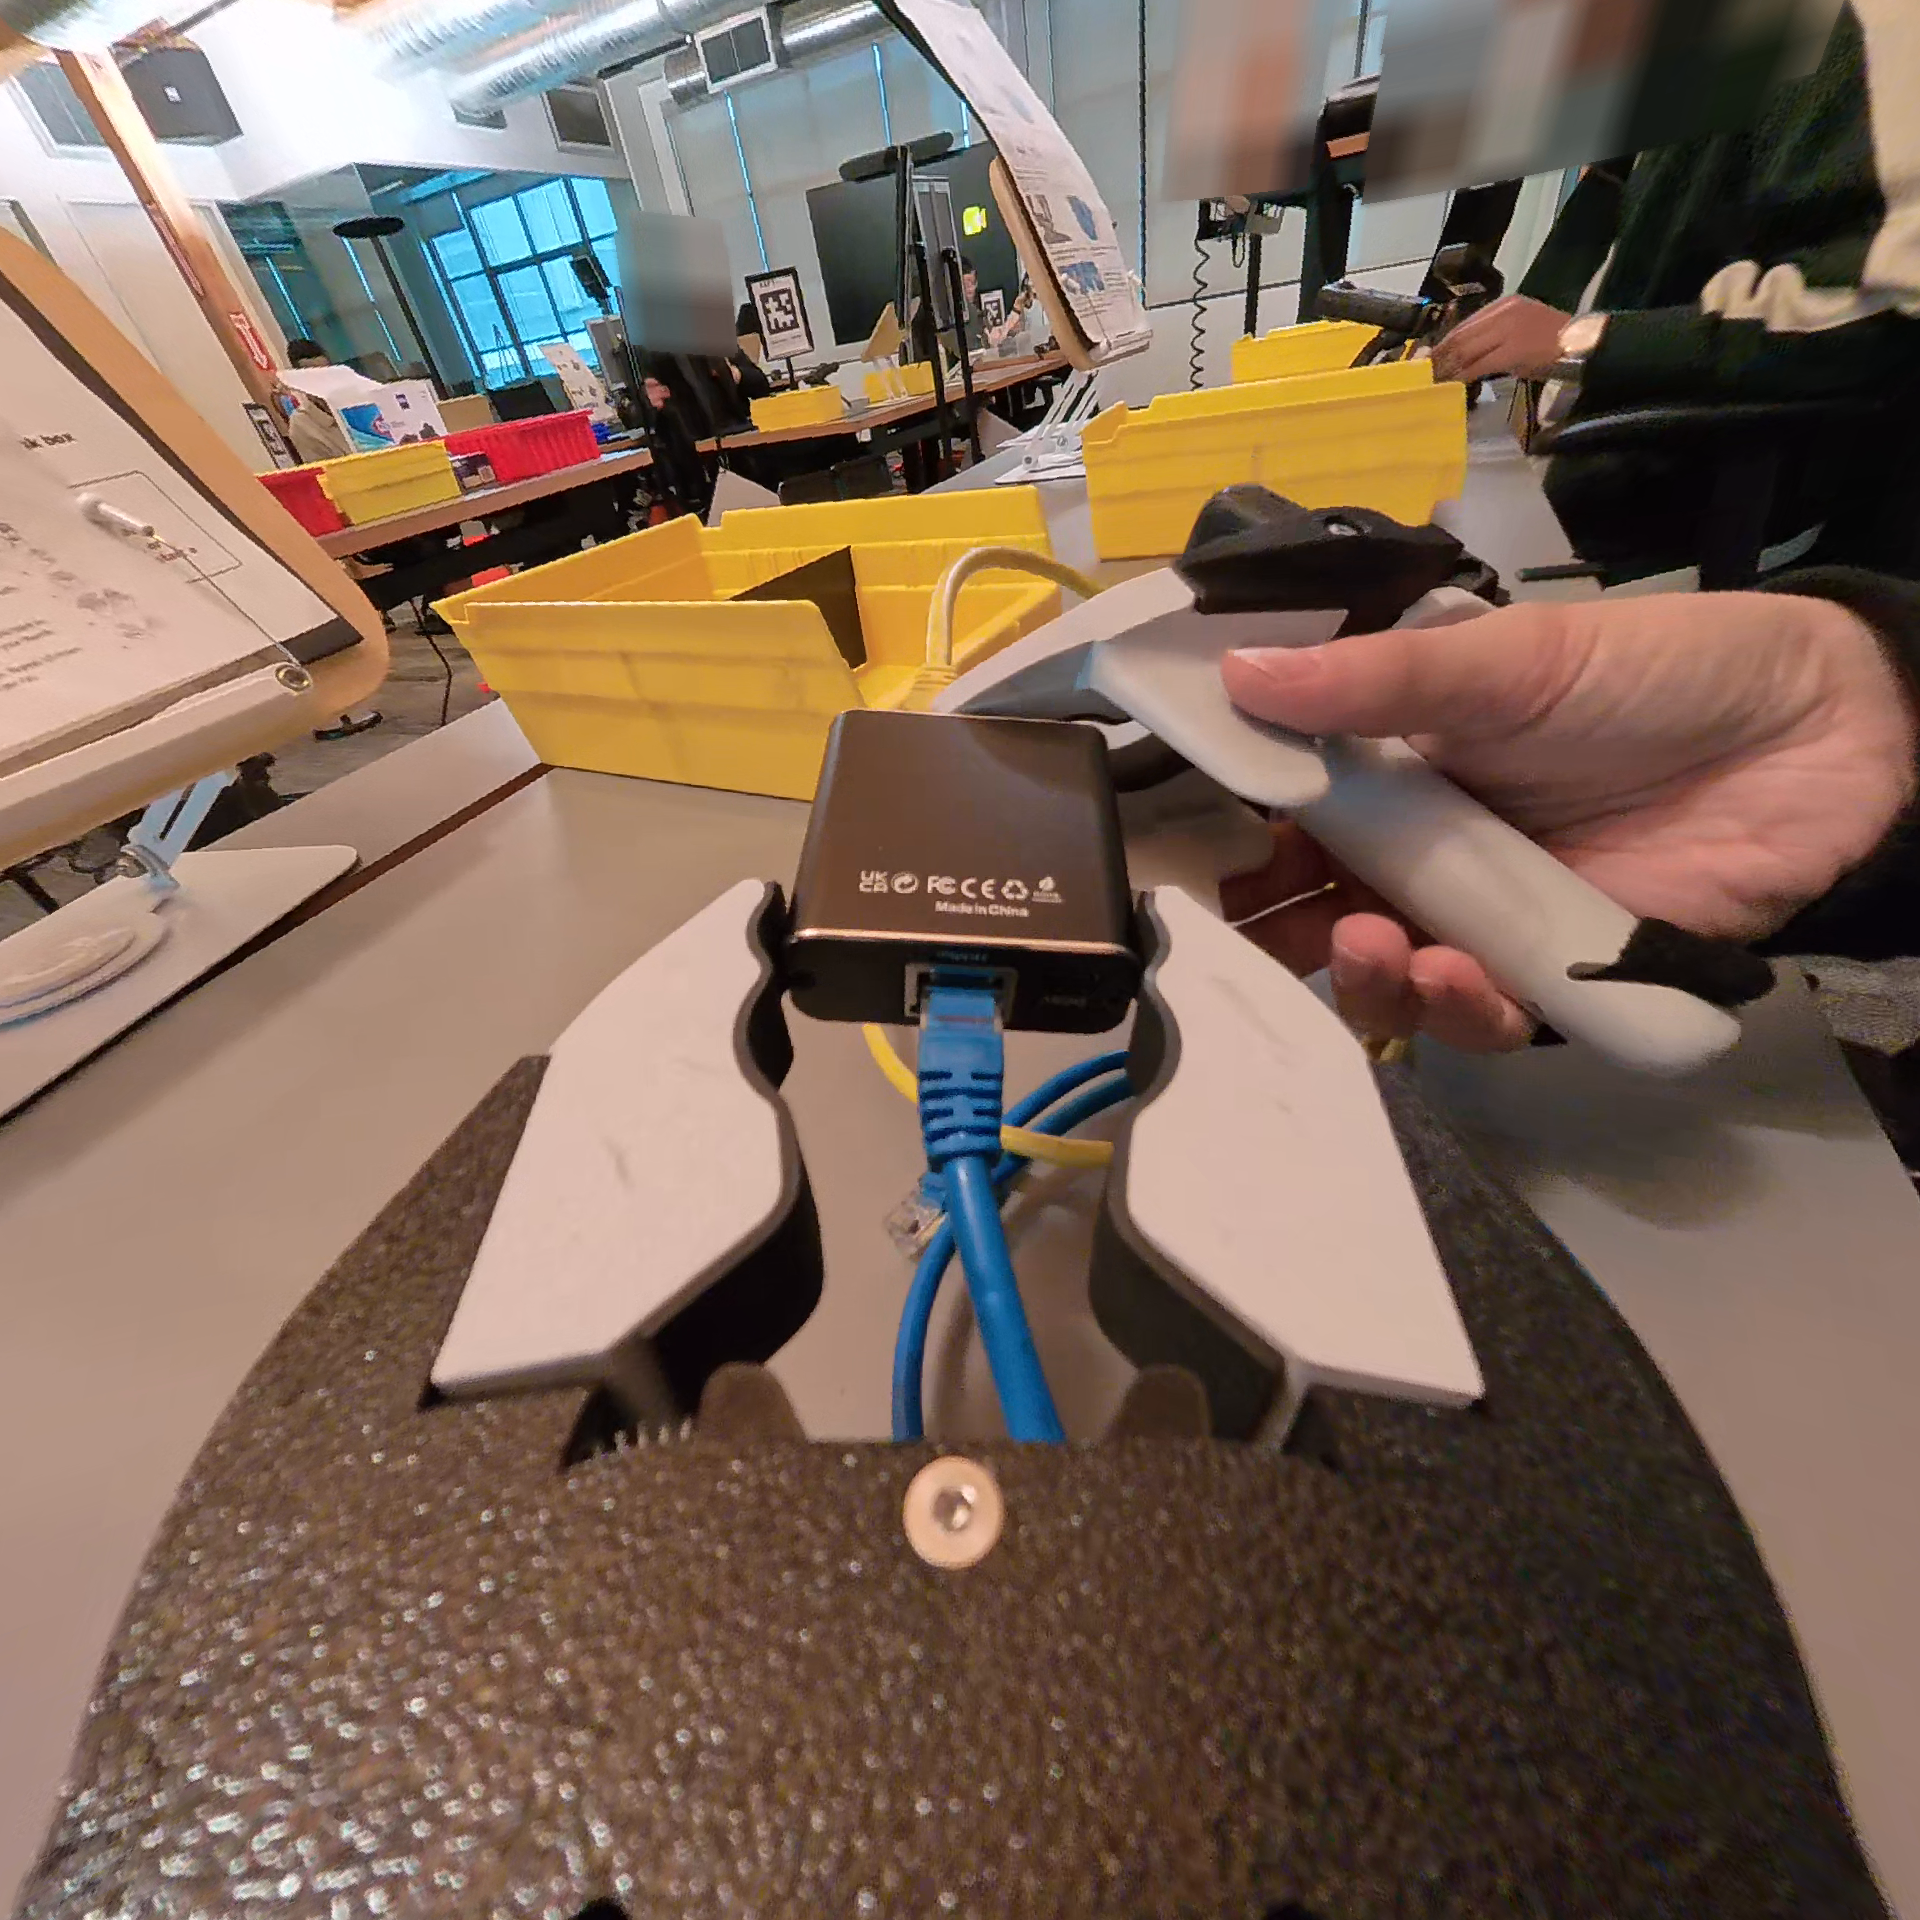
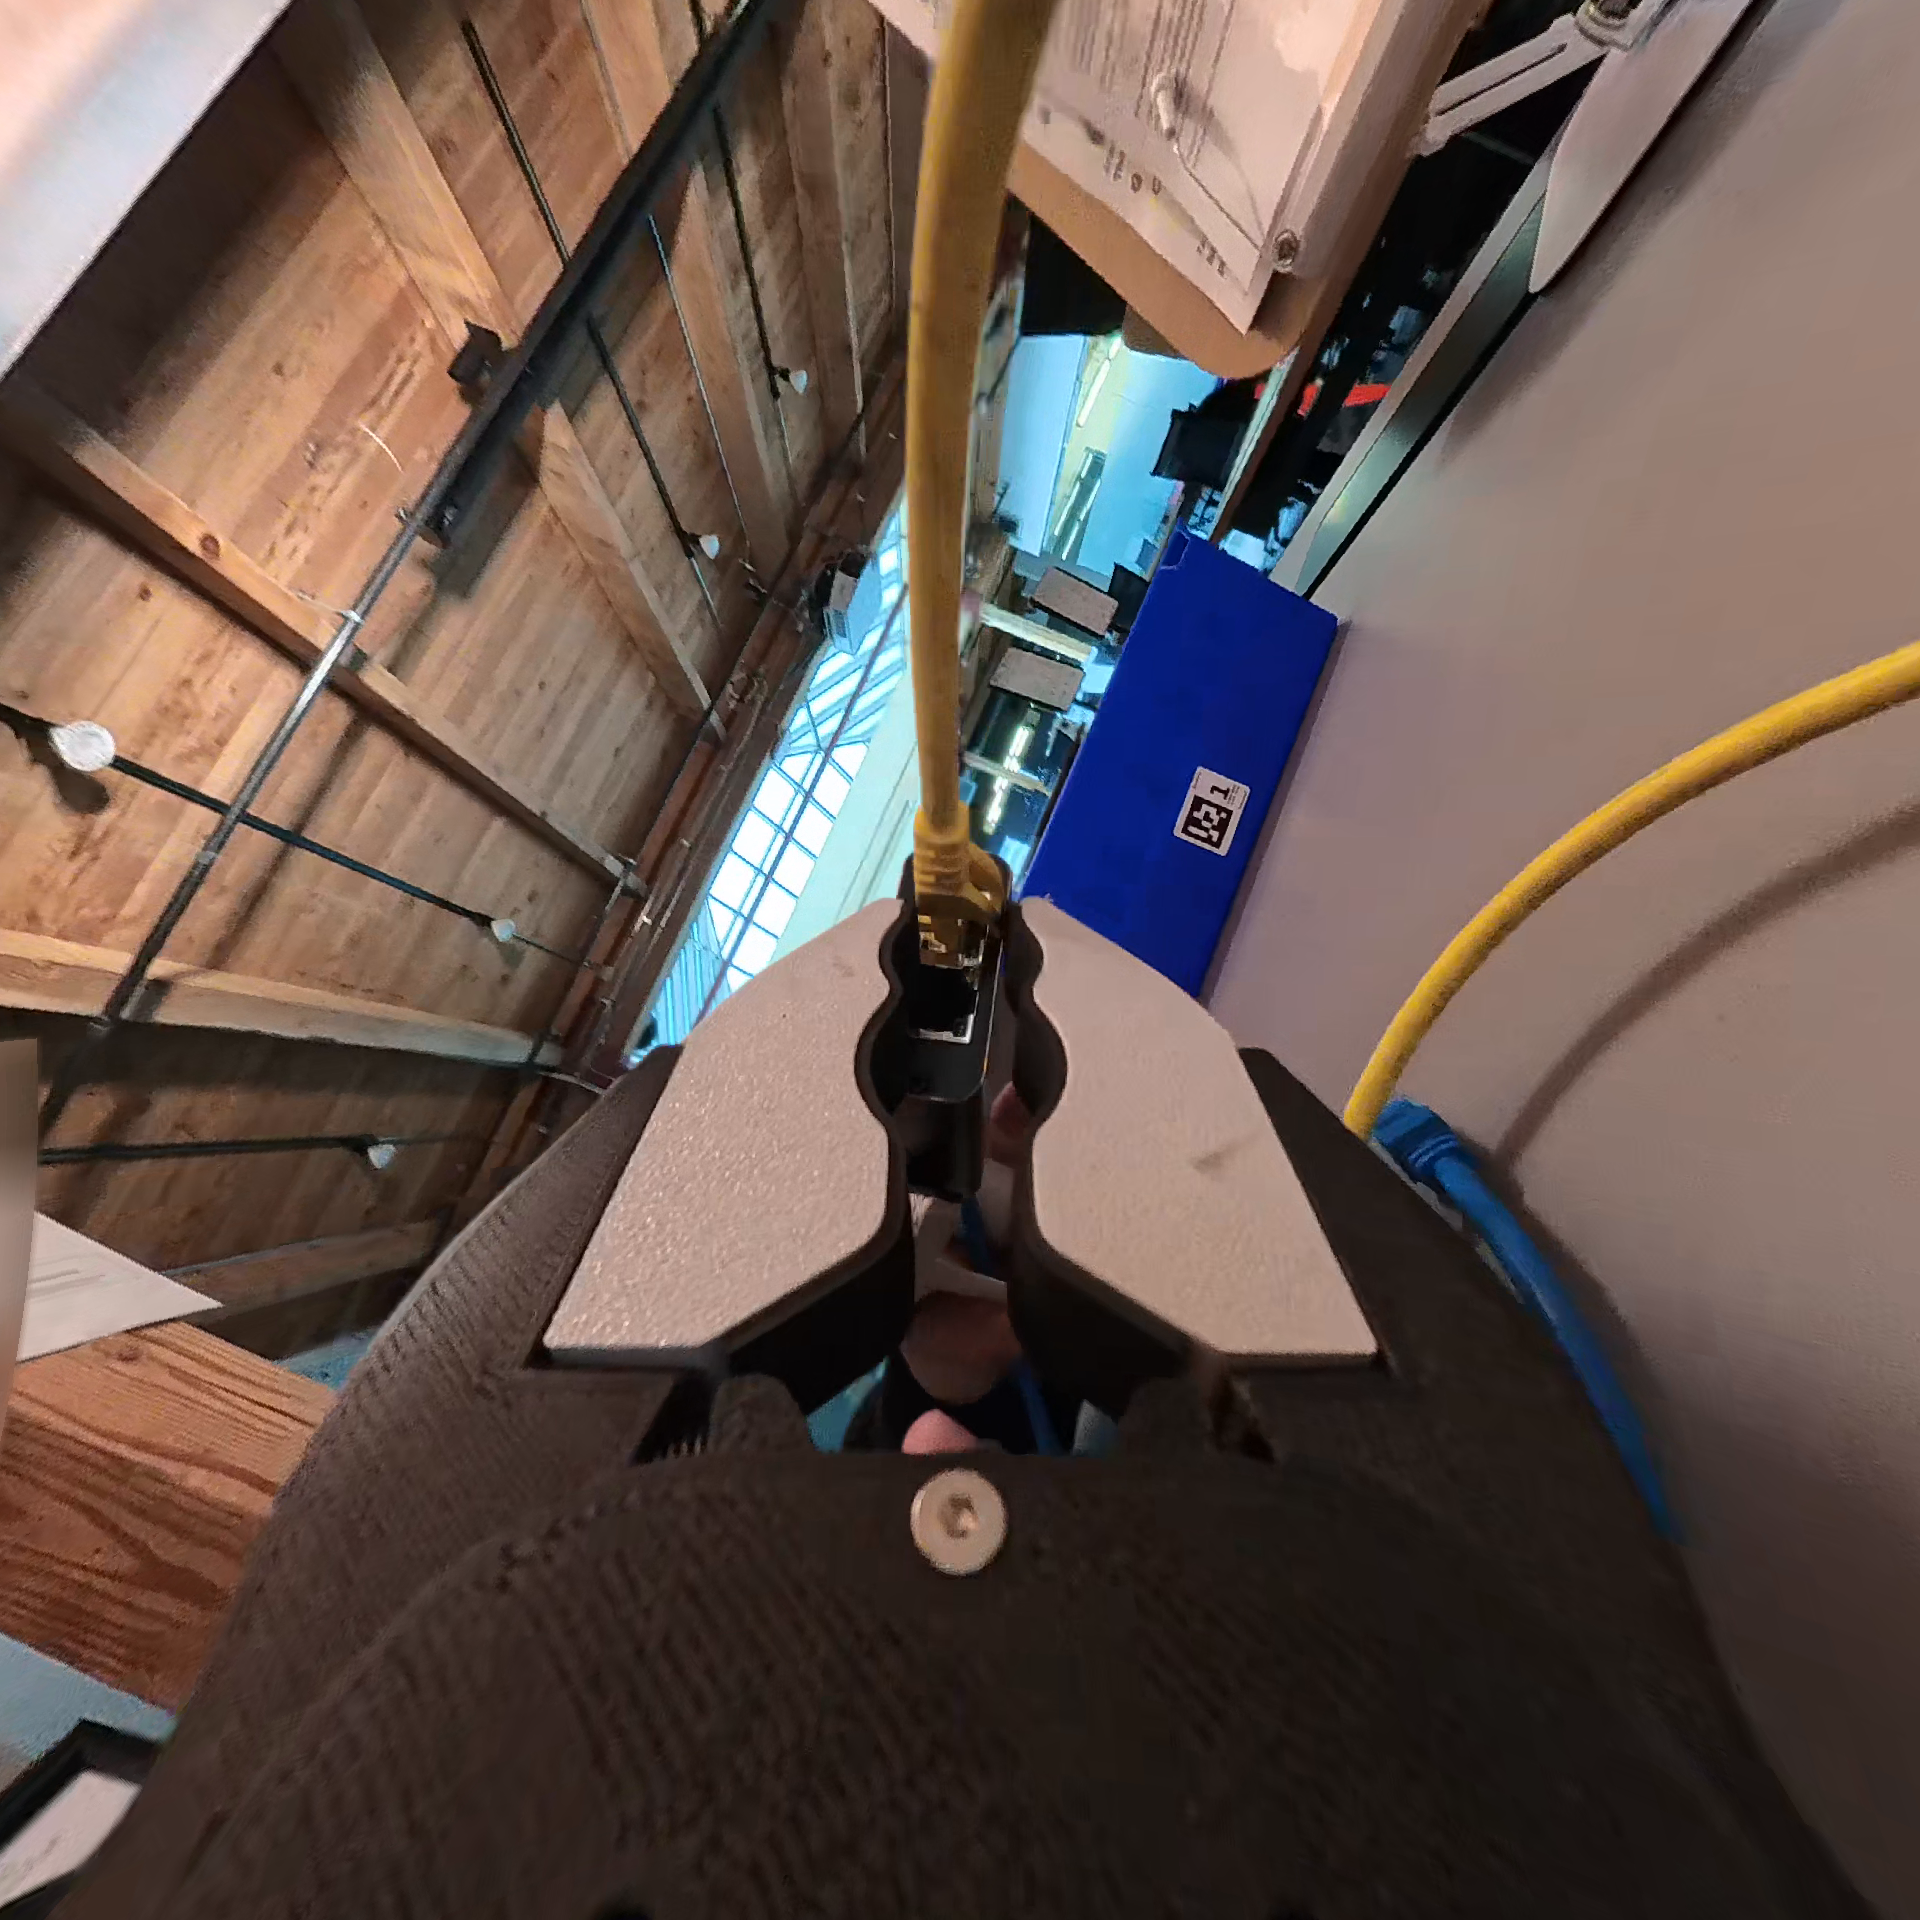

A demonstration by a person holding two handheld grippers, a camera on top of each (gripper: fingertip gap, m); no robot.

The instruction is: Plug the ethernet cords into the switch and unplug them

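My left gripper is shut on the black switch and holds it by its sides just above the table. A blue ethernet cord is plugged into the switch's near port. In the left wrist view, a hand brings my right gripper to the switch's far end, where a yellow cord loops up. In the right wrist view, my right gripper is shut on the yellow cord's plug at a port of the switch. A second port beside it shows empty. A loose clear plug lies on the table.
A yellow bin stands just behind the switch, with another farther back. A paper stand is at the left on the grey table. A blue bin sits at the table edge. People work at other benches beyond.
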